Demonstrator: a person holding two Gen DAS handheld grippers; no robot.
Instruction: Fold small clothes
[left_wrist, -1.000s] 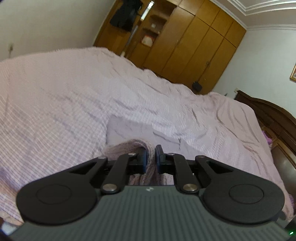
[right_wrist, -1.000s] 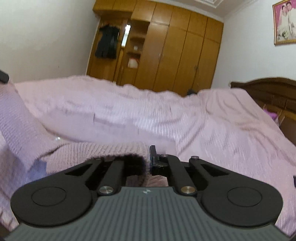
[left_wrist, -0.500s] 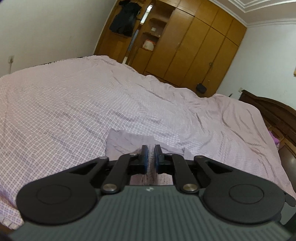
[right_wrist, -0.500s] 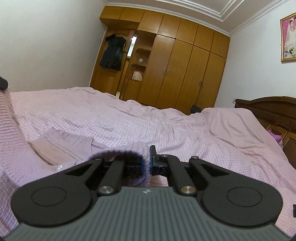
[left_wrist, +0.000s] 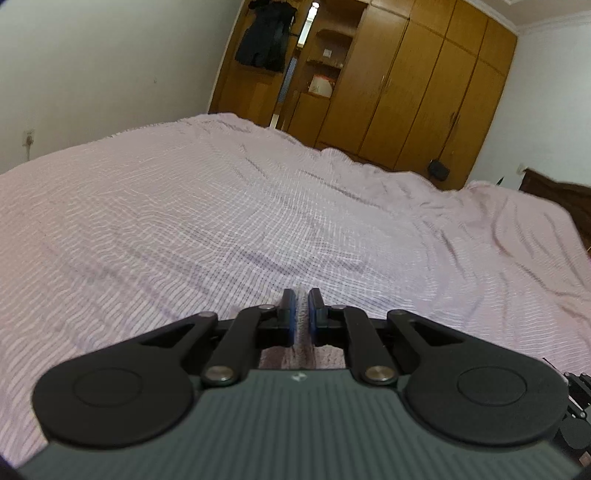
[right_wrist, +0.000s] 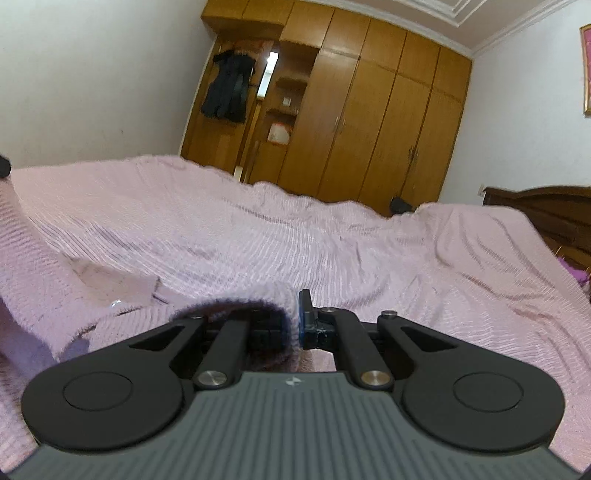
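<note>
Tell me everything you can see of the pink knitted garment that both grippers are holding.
The pink knitted garment looks soft and fuzzy, a pale pink ribbed knit close in colour to the checked bedspread. The right gripper is shut on a rolled edge, whose dark inside shows. From there it sags, then rises toward the left edge of the right view. The left gripper is shut on another fold. Its full shape is hidden.
</note>
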